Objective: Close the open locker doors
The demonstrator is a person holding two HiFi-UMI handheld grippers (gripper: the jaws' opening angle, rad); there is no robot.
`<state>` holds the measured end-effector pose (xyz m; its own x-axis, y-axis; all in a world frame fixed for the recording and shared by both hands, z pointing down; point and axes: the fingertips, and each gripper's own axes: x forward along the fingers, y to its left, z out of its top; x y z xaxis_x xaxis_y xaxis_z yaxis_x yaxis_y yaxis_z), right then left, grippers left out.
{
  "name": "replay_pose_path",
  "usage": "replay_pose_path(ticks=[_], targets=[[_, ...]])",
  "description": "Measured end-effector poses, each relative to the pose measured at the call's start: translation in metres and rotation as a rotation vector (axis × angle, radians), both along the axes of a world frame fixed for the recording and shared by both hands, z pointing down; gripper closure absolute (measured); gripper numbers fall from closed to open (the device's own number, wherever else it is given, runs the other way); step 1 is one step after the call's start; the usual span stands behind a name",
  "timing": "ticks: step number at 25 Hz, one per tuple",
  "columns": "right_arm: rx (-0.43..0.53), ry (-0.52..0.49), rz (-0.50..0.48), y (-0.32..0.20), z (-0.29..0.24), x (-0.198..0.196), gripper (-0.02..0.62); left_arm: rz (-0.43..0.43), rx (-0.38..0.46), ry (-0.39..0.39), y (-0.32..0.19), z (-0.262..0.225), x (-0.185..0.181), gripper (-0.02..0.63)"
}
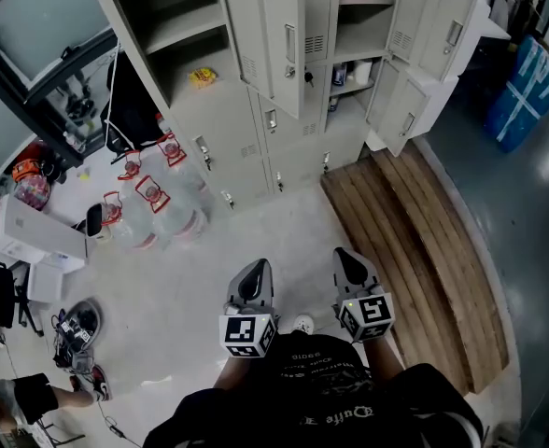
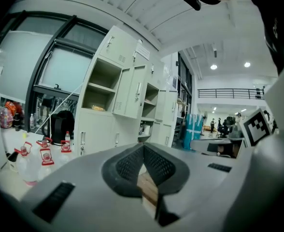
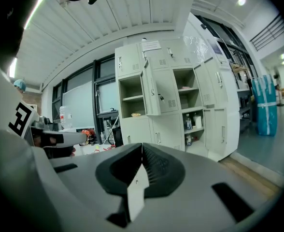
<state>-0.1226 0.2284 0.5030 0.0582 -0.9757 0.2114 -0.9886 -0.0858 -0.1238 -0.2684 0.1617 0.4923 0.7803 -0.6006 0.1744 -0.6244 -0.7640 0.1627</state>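
Note:
A bank of pale grey lockers point(image 1: 284, 147) stands ahead of me, well out of reach. One upper door point(image 1: 284, 35) hangs open in the middle, and two more doors point(image 1: 415, 82) stand open at the right end. The upper-left compartments are open, with a yellow item point(image 1: 203, 77) on a shelf. My left gripper point(image 1: 251, 280) and right gripper point(image 1: 352, 267) are held side by side above the floor, both pointing at the lockers. In the left gripper view the left gripper point(image 2: 143, 148) has its pads together and empty. The right gripper point(image 3: 142, 146) is likewise shut with nothing in it.
Several water jugs with red handles point(image 1: 153, 203) stand on the floor left of the lockers, beside a black bag point(image 1: 130, 110). A wooden pallet point(image 1: 415, 250) lies at the right. A blue wrapped stack point(image 1: 527, 91) stands far right. White boxes point(image 1: 32, 241) and a person's leg point(image 1: 32, 395) are at lower left.

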Motion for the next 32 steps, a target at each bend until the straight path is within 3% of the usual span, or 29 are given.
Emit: replay_pose_path(ticks=[7, 19, 32], targets=[[-0.019, -0.141, 0.037, -0.009, 0.010, 0.024, 0.591, -0.008, -0.029, 0.013, -0.019, 0.009, 0.014, 0.598], [0.005, -0.085, 0.109, -0.075, 0.002, 0.097, 0.591, -0.036, 0.003, 0.009, -0.129, 0.005, 0.066, 0.598], [0.071, -0.066, 0.130, -0.203, -0.016, 0.144, 0.591, 0.067, 0.042, -0.014, -0.246, -0.009, 0.130, 0.598]])
